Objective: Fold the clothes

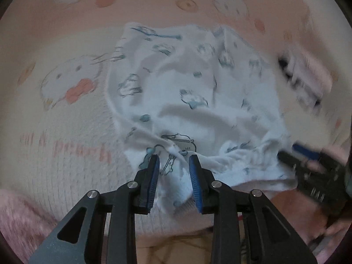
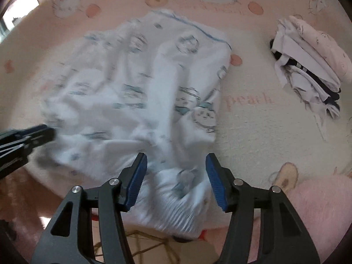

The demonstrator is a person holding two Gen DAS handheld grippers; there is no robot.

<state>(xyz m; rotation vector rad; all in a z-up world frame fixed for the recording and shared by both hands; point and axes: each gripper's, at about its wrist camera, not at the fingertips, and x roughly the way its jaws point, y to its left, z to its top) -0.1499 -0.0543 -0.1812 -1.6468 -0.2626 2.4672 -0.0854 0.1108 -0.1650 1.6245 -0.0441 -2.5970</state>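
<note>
Looking left to right, I see my left tongs (image 1: 173, 165) set narrow, blue pads either side of the near hem of the white printed garment (image 1: 187, 92), though I cannot tell whether they pinch it. That garment lies rumpled on the pink cartoon blanket (image 2: 253, 118). My right tongs (image 2: 176, 169) stand wider, cloth bunched between them, pads apart from it. Farther right sits a stack of folded clothes (image 2: 308, 63).

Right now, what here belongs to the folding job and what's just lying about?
In the job: white printed garment, left gripper and right gripper, each with cloth between its pads.

Lying about: folded pile, pink bedsheet, pink fuzzy fabric.
</note>
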